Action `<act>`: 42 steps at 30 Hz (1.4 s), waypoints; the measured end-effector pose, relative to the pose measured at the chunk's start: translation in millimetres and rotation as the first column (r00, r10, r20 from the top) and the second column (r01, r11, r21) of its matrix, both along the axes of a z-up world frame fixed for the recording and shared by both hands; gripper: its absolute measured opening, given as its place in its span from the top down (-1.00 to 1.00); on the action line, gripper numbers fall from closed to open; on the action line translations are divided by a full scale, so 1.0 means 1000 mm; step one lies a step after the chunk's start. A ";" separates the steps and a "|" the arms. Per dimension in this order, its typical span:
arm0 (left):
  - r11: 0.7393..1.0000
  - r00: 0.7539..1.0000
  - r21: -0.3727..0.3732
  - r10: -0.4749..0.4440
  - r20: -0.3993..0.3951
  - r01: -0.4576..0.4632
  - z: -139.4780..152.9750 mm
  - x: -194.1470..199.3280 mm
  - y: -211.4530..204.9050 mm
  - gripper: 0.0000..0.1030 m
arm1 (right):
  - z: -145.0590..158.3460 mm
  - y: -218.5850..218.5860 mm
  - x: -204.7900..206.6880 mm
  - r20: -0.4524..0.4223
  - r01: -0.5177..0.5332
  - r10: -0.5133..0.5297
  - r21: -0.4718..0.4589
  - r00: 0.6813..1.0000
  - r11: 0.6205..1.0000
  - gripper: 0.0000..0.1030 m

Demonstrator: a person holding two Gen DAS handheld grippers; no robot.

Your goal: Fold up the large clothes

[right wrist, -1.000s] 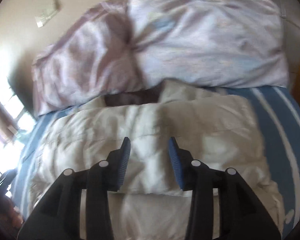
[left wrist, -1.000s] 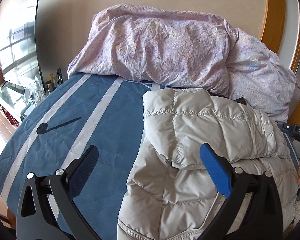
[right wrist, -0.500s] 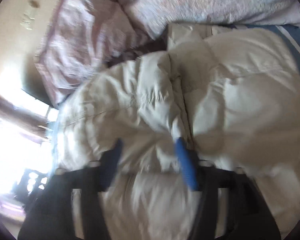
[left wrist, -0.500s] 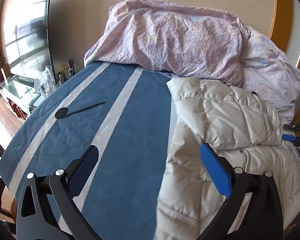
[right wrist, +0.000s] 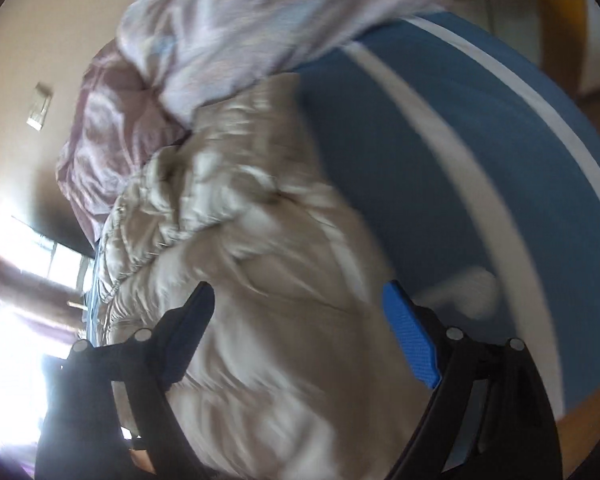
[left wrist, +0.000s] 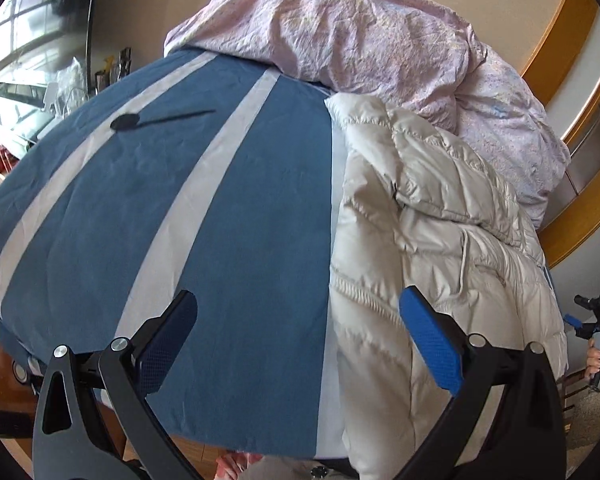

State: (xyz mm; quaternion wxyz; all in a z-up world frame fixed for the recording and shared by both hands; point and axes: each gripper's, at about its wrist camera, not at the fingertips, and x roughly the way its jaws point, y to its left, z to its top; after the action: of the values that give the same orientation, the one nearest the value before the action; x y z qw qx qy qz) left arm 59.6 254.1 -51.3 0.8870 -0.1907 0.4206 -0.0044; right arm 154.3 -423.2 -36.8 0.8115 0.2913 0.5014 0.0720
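Jacket lies folded on striped bed; both tools gape, empty.

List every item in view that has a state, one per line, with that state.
Left gripper: open, empty, above the bedsheet.
Right gripper: open, empty, over the jacket; view blurred.
Puffer jacket: partly folded, bunched, lying on the bed's edge.
Pink duvet: heaped, crumpled, against the wall.
Striped bedsheet: spread flat.
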 end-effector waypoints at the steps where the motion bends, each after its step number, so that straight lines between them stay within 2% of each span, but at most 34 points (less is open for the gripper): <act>1: 1.000 1.000 -0.008 -0.012 -0.011 0.012 -0.002 -0.002 -0.001 -0.97 | -0.006 -0.008 -0.007 -0.014 0.002 -0.002 0.016 1.000 1.000 -0.67; 6: 0.990 0.997 -0.133 -0.060 -0.056 0.053 -0.015 -0.008 -0.003 -0.97 | -0.029 -0.025 -0.029 -0.061 0.010 -0.006 0.070 0.998 0.998 -0.67; 12: 0.974 0.993 -0.213 -0.091 -0.073 0.074 -0.023 -0.007 -0.013 -0.91 | -0.051 -0.023 -0.041 -0.092 -0.031 0.043 0.128 0.995 0.991 -0.67; 15: 0.962 0.992 -0.261 -0.105 -0.074 0.082 -0.025 -0.007 -0.017 -0.83 | -0.051 -0.022 -0.046 -0.076 -0.053 0.066 0.155 0.995 0.986 -0.66; 20: 0.934 0.987 -0.338 -0.145 -0.072 0.113 -0.029 -0.012 -0.031 -0.70 | -0.053 -0.008 -0.051 -0.065 -0.119 0.132 0.178 0.989 0.977 -0.52; 22: 0.912 0.982 -0.388 -0.175 -0.078 0.132 -0.031 -0.013 -0.038 -0.64 | -0.053 -0.005 -0.053 -0.059 -0.136 0.150 0.192 0.987 0.972 -0.48; 27: 0.904 0.979 -0.403 -0.187 -0.079 0.141 -0.032 -0.020 -0.049 -0.58 | -0.056 0.000 -0.062 -0.028 -0.178 0.188 0.218 0.982 0.960 -0.42; 30: 0.892 0.977 -0.427 -0.200 -0.080 0.147 -0.034 -0.026 -0.051 -0.50 | -0.056 0.006 -0.067 -0.007 -0.211 0.219 0.246 0.976 0.946 -0.38; 34: 0.877 0.972 -0.447 -0.227 -0.060 0.177 -0.036 -0.035 -0.061 -0.50 | -0.060 0.013 -0.070 0.008 -0.221 0.228 0.283 0.974 0.933 -0.38; 36: 0.879 0.974 -0.447 -0.217 -0.066 0.166 -0.038 -0.035 -0.063 -0.33 | -0.061 0.015 -0.070 0.015 -0.220 0.226 0.299 0.974 0.929 -0.32; 37: 0.880 0.976 -0.449 -0.206 -0.072 0.153 -0.038 -0.035 -0.063 -0.28 | -0.062 0.015 -0.071 0.012 -0.219 0.226 0.298 0.974 0.929 -0.22; 39: 0.890 0.979 -0.438 -0.185 -0.091 0.127 -0.039 -0.034 -0.062 0.17 | -0.063 0.015 -0.073 0.008 -0.217 0.224 0.288 0.974 0.933 0.06; 40: 0.896 0.979 -0.427 -0.178 -0.096 0.121 -0.038 -0.035 -0.062 0.33 | -0.062 0.016 -0.074 0.009 -0.216 0.223 0.286 0.975 0.933 0.29; 42: 0.906 0.983 -0.407 -0.160 -0.086 0.112 -0.033 -0.036 -0.059 0.63 | -0.058 0.013 -0.077 0.034 -0.209 0.208 0.282 0.977 0.936 0.48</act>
State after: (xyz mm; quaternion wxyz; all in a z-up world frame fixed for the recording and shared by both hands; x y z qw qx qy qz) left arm 23.7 195.1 -83.9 0.8002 -0.3383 0.4746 -0.1410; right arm 77.4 -409.7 -94.7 0.7499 0.3497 0.5126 0.2294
